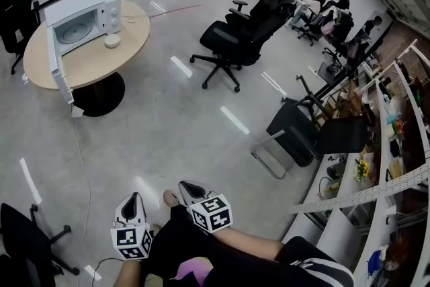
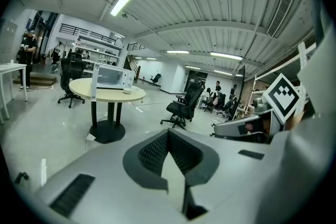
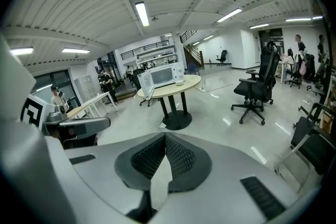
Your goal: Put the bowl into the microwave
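A small white bowl sits on the round wooden table at the far left, just right of the white microwave, whose door hangs open. Both grippers are held low near the person's body, far from the table. My left gripper and right gripper both have their jaws closed together with nothing between them. From the left gripper view the bowl and microwave are distant. The right gripper view also shows the bowl beside the microwave.
A black office chair stands on the floor to the right of the table. A folding chair sits near shelving on the right. Another chair is at bottom left. People sit at far desks.
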`<state>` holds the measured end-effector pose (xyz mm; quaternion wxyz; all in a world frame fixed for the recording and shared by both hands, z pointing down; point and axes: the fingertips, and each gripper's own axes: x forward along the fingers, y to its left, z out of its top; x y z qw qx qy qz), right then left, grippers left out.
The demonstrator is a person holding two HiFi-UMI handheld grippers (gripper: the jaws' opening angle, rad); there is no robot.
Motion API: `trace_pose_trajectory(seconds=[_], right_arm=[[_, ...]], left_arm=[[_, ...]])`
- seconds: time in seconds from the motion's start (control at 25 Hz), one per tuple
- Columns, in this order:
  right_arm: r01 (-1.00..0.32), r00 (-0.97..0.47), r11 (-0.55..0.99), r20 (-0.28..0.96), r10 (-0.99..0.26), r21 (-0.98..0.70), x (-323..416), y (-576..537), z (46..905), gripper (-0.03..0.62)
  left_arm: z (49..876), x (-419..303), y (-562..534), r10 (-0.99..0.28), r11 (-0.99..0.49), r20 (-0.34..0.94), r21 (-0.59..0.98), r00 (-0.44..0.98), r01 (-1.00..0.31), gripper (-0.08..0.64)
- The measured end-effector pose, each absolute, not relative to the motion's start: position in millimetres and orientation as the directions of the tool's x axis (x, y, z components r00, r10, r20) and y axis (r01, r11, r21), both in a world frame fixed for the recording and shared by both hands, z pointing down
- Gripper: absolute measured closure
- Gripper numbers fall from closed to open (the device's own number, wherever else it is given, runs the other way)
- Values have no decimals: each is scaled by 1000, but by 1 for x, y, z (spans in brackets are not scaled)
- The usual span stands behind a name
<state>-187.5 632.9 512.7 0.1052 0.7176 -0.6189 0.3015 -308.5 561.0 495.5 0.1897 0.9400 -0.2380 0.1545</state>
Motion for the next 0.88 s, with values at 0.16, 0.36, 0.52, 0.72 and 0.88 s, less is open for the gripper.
trace_pose_trajectory(seconds=[0.16,0.36,0.52,0.72,0.88], right_arm=[[-941,34,-215,562,-826,-260,-165,620,520,577],[-933,10,-203,542,-840,-299,-139,612,522,577],[-940,-4,-174,519,-855,-293,-121,601,522,577],[-954,-2,-146,493,-870,-261,-91,589,519,577],[-964,-3,-122,471,-882,-235,-70,578,513,577]], left_arm=[[497,-283,547,-390,-813,396,276,831,-513,514],[492,-253,546,-400,-813,409,254,820,-523,514],[492,-238,540,-430,-809,432,206,793,-551,514],[492,-211,528,-460,-801,434,173,775,-573,514],[488,-189,523,-464,-810,431,147,774,-567,514]])
